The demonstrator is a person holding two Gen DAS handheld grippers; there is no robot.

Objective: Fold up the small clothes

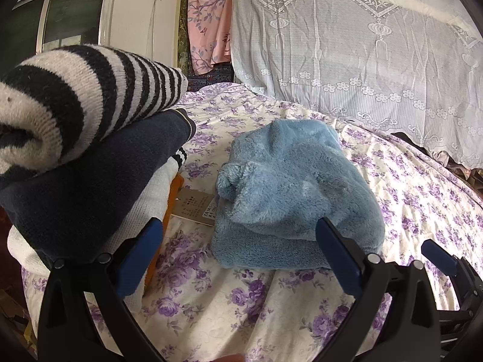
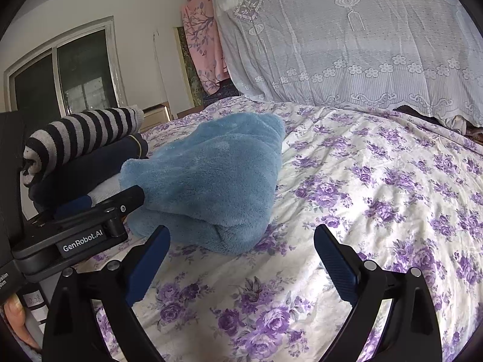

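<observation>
- Folded fluffy blue fleece garment point(image 1: 289, 193) lies on the purple-flowered bedsheet point(image 2: 377, 199), just beside a stack of folded clothes point(image 1: 90, 166).
- Left gripper point(image 1: 238, 253) spread wide, holding nothing.
- Right gripper point(image 2: 241, 259) gapes, empty too.

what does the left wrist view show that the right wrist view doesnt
Only the left wrist view: a paper tag beside the blue fleece garment, an orange item under the stack, and the left tool, open.

Only the right wrist view: the right tool, open and empty, the left tool's body from the side, marked GenRobot.AI, and a fingertip at the lower left.

Both: the folded fleece on the purple floral bedsheet, the striped knit on top of the stack, the white lace cover.
</observation>
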